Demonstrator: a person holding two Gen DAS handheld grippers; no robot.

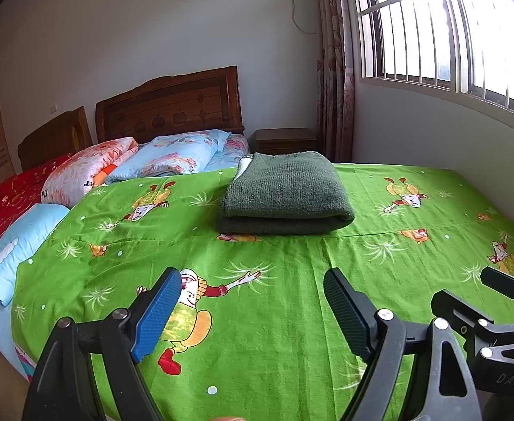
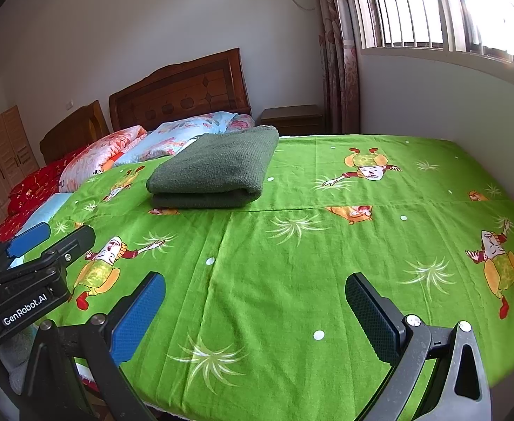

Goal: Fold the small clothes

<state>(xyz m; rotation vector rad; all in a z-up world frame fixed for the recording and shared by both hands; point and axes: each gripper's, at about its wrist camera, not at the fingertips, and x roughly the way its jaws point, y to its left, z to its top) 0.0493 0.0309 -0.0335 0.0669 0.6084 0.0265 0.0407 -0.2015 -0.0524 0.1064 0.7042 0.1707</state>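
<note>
Left wrist view. The left hand-held gripper [image 1: 253, 301] hovers over the near part of the bed, its jaws spread wide and holding nothing; one pad is blue, the other dark. Beneath it lies the bright green cartoon-print bedsheet [image 1: 292, 315], smooth apart from a crease line running across it. The folded dark green knitted garment [image 1: 285, 193] sits flat on the sheet toward the far side of the bed, well apart from the gripper, its rounded fold edge facing the camera. A sliver of white fabric shows at its far left corner. At the right edge, part of the right hand-held gripper [image 1: 499, 294] enters the frame; from here its state cannot be told. Beyond the garment lie a light blue floral quilt [image 1: 179, 154] and an orange-pink floral quilt [image 1: 88, 172], with a carved brown wooden headboard [image 1: 169, 105] behind them. A barred window [image 1: 449, 28] fills the upper right.

Right wrist view. The right hand-held gripper [image 2: 255, 301] likewise hangs above the sheet [image 2: 327, 263] with jaws spread and empty. The folded garment [image 2: 214, 172] appears up and to the left, resting on the sheet, untouched. The left hand-held gripper [image 2: 49, 235] shows at the left edge, its body marked "GenRobot.AI", its fingers parted. The headboard [image 2: 179, 87] and a brown wooden nightstand [image 2: 292, 117] stand against the far wall.
</note>
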